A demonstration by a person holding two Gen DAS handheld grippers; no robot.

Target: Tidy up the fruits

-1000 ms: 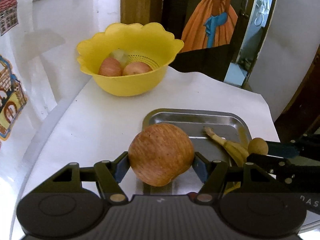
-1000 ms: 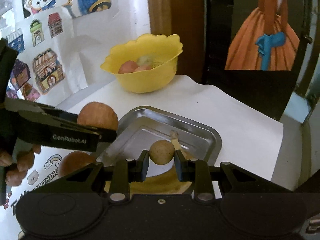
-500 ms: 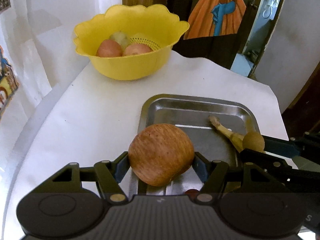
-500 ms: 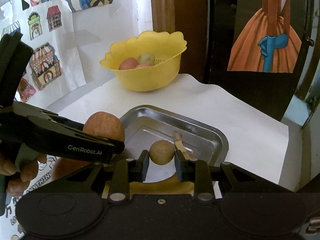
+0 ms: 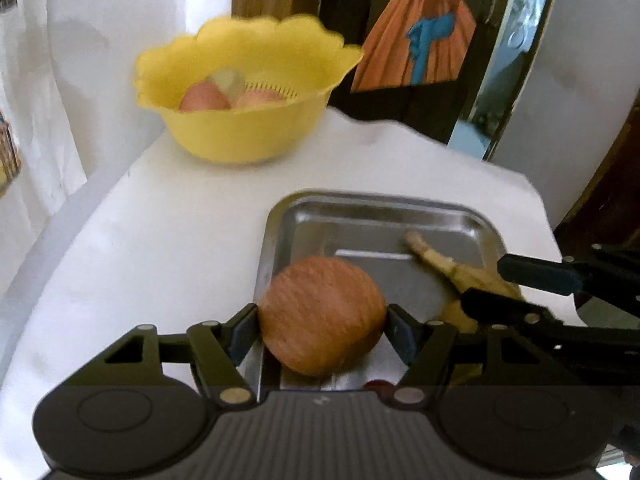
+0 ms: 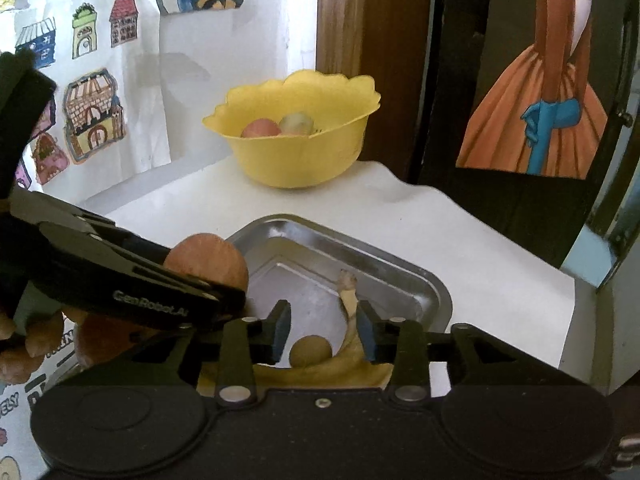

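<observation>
Roughly halfway: three fruits were already sat in the yellow bowl (image 5: pixel 244 120) at 11 o'clock, an apple (image 5: pixel 322 316) was clamped in the left gripper (image 5: pixel 322 326), and the right gripper (image 6: pixel 323 330) was spread open, nothing held, over a small round fruit (image 6: pixel 311 351) and banana (image 6: pixel 348 308) left in the tray (image 6: pixel 400 276).

The right gripper (image 6: pixel 323 334) is hanging open over the metal tray (image 6: pixel 404 276), a small round brown fruit (image 6: pixel 311 351) lying loose beside a banana (image 6: pixel 347 304). The left gripper (image 6: pixel 208 276) is clamping a large brown fruit (image 6: pixel 206 258) at the tray's left edge.
</observation>
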